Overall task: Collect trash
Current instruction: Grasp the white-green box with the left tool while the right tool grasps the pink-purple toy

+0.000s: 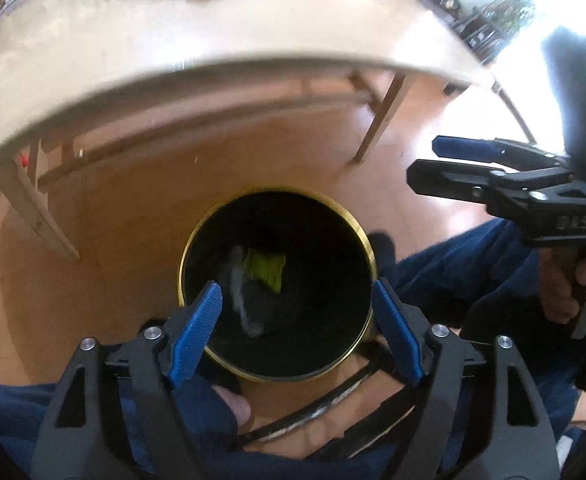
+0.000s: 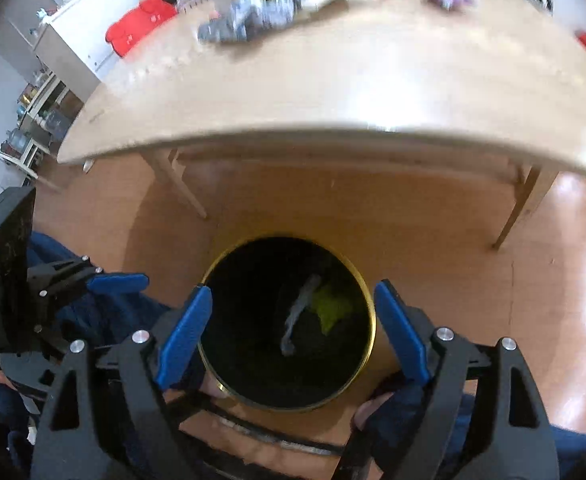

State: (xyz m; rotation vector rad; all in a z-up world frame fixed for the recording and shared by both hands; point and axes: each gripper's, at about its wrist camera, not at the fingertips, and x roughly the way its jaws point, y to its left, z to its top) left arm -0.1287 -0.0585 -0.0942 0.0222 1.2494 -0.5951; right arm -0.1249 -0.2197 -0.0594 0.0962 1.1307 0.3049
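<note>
Left wrist view: left gripper [image 1: 297, 320] spread wide, empty, right above the round black bin with a gold rim [image 1: 367, 240]; crumpled yellow-green wrapper [image 1: 267, 270] sits inside. Right wrist view: right gripper [image 2: 293, 330] wide too, same bin, wooden table [image 2: 333, 92] beyond.

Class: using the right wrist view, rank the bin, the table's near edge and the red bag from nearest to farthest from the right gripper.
From the right gripper:
1. Bin, on the floor directly below, between the open fingers.
2. Table's near edge, ahead, above the bin.
3. Red bag, far left, beyond the table.
</note>
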